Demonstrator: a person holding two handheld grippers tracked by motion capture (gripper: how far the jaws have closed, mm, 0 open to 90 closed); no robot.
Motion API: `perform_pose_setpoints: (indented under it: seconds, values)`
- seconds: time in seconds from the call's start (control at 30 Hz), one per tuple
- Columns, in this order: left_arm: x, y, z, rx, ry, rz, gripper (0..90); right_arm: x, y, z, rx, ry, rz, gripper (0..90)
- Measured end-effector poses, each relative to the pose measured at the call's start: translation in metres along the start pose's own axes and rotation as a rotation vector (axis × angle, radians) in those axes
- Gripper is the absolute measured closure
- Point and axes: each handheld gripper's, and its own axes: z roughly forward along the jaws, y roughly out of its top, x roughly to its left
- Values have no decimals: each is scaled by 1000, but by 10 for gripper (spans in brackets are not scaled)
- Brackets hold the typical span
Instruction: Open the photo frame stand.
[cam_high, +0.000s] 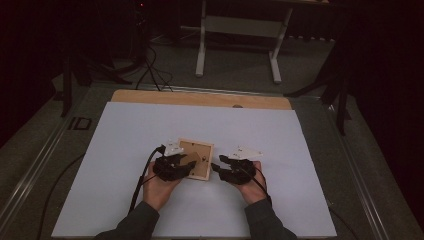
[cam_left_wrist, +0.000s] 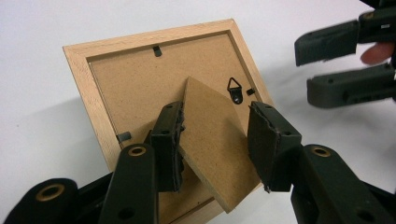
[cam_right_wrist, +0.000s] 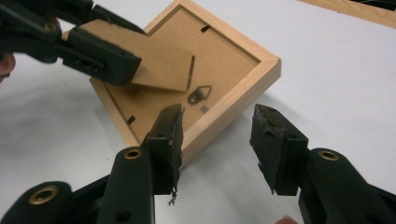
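Thing: wooden picture frame (cam_high: 195, 159) lying face down on the white sheet (cam_high: 125, 150), between the two hands, back panel up.
Easel stand: fibreboard stand flap (cam_left_wrist: 212, 144) lifting off the frame back, tilted up, hinged near the triangular hanger ring (cam_left_wrist: 235, 88).
Left hand-held gripper (cam_left_wrist: 215, 140): jaws standing about half wide, straddling the flap; left pad touching the flap's edge, right pad apart from it, so not clamping.
Right hand-held gripper (cam_right_wrist: 217, 140): jaws wide, nothing between them, hovering just beside the frame's near corner; not touching the wood as far as I can tell.
Step in hand: judging it as working the stand flap / frame back open.
Doing it well: left should be closing across the flap's thickness rather than pushing on one edge, lifting slow along the hinge so the fibreboard isn't creasing. Right should be pinning the frame rim down so the frame isn't sliding on the sheet. Small turn clips (cam_left_wrist: 157, 50) on the back likely needing attention next.
Risk: frame skating on the smooth sheet; flap tearing at the hinge.
Surface: bench (cam_high: 200, 99) covered by the white sheet, wooden edge showing at the far side.
Room: dim, grey floor, white-legged table frame (cam_high: 239, 45) behind, cables (cam_high: 150, 65) trailing on the floor.
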Motion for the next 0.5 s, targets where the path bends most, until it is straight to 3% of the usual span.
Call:
perform_pose_setpoints:
  seconds: [0.4, 0.5]
  values:
    - [-1, -12, -6, -53, 5, 25, 571, -3, 8, -1, 12, 7, -5, 533]
    - [-2, -14, -6, -55, 14, 42, 567, -6, 9, 3, 20, 21, 16, 530]
